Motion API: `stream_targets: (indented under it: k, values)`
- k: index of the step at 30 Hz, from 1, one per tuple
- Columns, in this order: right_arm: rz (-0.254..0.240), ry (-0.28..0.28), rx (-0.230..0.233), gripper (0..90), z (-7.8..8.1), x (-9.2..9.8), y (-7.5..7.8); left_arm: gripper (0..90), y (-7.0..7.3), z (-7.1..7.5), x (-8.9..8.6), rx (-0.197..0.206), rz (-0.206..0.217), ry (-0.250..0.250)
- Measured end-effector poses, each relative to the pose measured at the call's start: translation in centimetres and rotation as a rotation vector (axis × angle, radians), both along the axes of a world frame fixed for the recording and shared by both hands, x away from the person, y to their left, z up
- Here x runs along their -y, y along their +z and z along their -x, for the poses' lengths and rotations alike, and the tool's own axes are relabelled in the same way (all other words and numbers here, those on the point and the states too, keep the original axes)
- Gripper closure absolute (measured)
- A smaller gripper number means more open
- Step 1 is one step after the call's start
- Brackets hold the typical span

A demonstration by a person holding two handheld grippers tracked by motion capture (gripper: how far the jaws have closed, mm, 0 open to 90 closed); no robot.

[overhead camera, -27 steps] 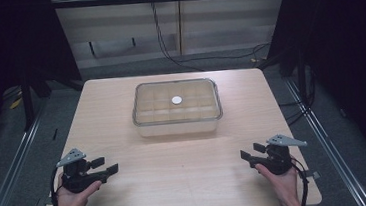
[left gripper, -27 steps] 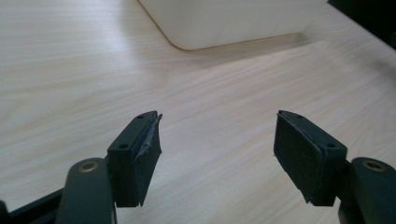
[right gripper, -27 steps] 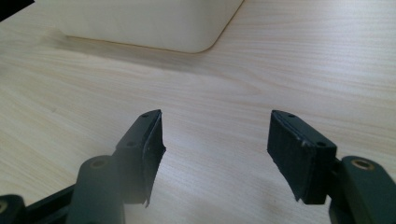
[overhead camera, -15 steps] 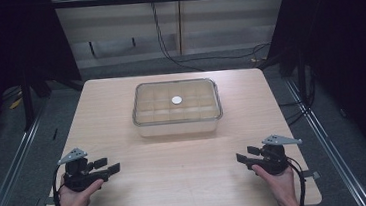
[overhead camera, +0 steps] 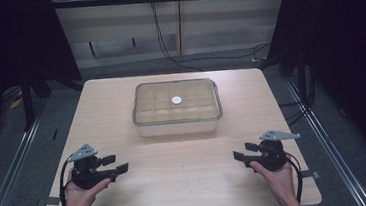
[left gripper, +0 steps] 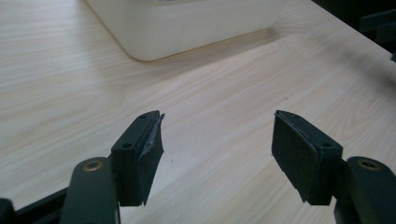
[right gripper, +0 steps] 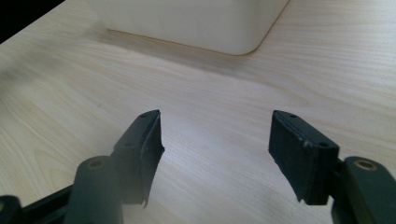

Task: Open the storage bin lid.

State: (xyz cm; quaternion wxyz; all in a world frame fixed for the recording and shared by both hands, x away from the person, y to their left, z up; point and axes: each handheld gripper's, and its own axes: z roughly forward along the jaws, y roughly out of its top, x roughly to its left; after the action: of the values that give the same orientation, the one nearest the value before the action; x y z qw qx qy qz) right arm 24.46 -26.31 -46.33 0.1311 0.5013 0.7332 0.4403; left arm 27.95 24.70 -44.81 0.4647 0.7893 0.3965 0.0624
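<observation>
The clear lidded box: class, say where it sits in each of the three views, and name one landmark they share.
High view: the clear lidded box sits at the table's centre, beyond both grippers.
Left gripper view: its rounded corner at top centre.
Right gripper view: its rounded corner at top centre.
Shared landmark: the light wooden table.

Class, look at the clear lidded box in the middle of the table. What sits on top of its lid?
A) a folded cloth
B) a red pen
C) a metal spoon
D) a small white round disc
D: in the high view a small white round disc sits near the middle of the lid of the box.
</observation>
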Motion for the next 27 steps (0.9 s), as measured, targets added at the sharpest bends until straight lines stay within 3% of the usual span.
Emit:
stream_targets:
  k: [4, 10, 13, 15, 19, 21, 27]
  values:
    - [0.001, 0.019, -0.005, 32.9, -0.7, -0.4, 0.3, 34.8, 0.7, -0.7, 0.7, 0.016, 0.006, -0.038]
    - [0.000, 0.041, 0.012, 32.2, -1.7, -1.0, 1.0, 37.9, 1.3, -1.7, 1.5, 0.042, 0.021, -0.040]
    - [0.013, 0.046, 0.014, 32.2, -2.4, -1.1, 1.4, 38.7, 1.4, -2.0, 1.6, 0.043, 0.015, -0.044]
    - [-0.011, 0.054, 0.016, 32.3, -2.9, -1.2, 1.6, 39.4, 1.5, -2.4, 1.6, 0.054, -0.003, -0.044]
    - [-0.020, 0.062, 0.020, 33.4, -3.6, -1.4, 1.8, 39.6, 1.5, -3.4, 1.4, 0.032, 0.013, -0.049]
    - [-0.031, 0.067, 0.024, 33.9, -4.2, -1.6, 1.9, 39.6, 1.5, -3.8, 1.5, 0.041, -0.007, -0.034]
    - [-0.058, 0.093, 0.035, 32.4, -5.8, -1.6, 2.5, 38.7, 2.1, -4.9, 1.5, 0.050, 0.011, -0.009]
